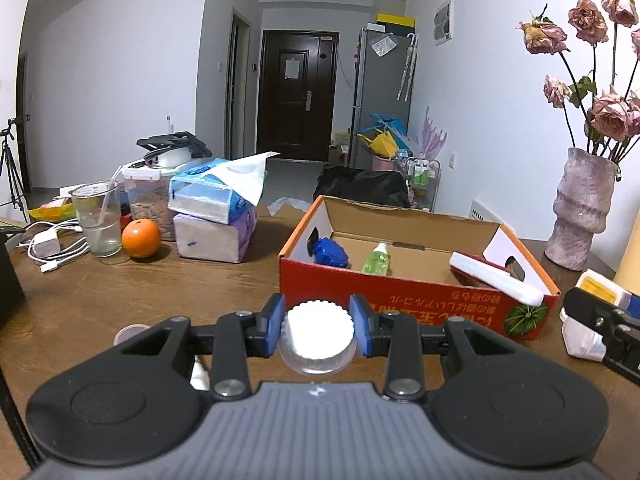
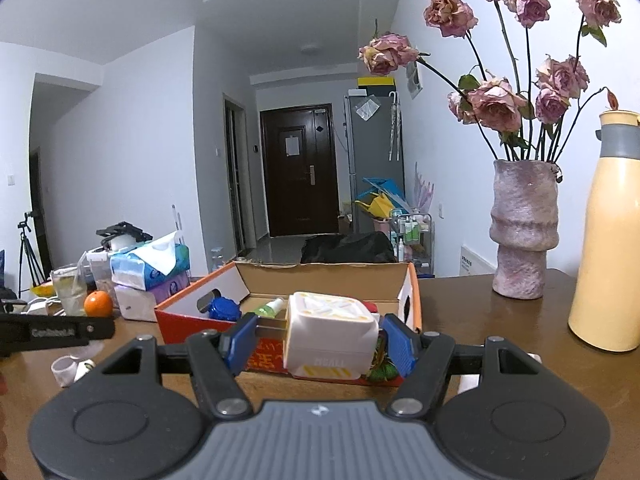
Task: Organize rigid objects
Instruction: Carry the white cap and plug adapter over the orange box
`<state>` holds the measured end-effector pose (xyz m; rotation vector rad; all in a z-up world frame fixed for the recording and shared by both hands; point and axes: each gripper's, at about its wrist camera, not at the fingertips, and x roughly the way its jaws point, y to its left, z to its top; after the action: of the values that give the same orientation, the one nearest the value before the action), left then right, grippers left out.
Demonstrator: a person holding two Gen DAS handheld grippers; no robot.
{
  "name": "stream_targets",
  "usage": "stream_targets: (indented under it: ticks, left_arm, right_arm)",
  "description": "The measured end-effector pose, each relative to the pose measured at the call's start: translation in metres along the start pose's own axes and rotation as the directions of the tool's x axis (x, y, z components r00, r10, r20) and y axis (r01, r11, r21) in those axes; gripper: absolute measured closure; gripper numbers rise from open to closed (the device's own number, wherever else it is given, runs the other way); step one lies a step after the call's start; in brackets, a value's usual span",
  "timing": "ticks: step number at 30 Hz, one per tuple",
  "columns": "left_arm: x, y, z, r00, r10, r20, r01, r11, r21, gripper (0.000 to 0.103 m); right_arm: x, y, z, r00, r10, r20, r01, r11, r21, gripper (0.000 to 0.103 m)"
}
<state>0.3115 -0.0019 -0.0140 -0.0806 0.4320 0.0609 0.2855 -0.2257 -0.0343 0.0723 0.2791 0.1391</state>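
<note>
My left gripper is shut on a small clear bottle with a ribbed white cap, held just in front of the red cardboard box. The open box holds a blue object, a green bottle and a white and red item. My right gripper grips a white square container with yellow marks, level with the near wall of the box. The same container shows at the right edge of the left wrist view.
On the wooden table to the left are an orange, a glass, stacked tissue packs and white cables. A pink vase with dried roses and a yellow flask stand right of the box. A small cup lies near left.
</note>
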Motion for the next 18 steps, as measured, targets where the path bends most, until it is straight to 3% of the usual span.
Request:
stream_targets:
  ticks: [18]
  left_arm:
    - [0.047, -0.020, 0.025, 1.000, -0.001, 0.016, 0.001, 1.000, -0.022, 0.066]
  right_arm:
    - [0.048, -0.004, 0.016, 1.000, 0.005, 0.018, -0.006, 1.000, 0.029, 0.037]
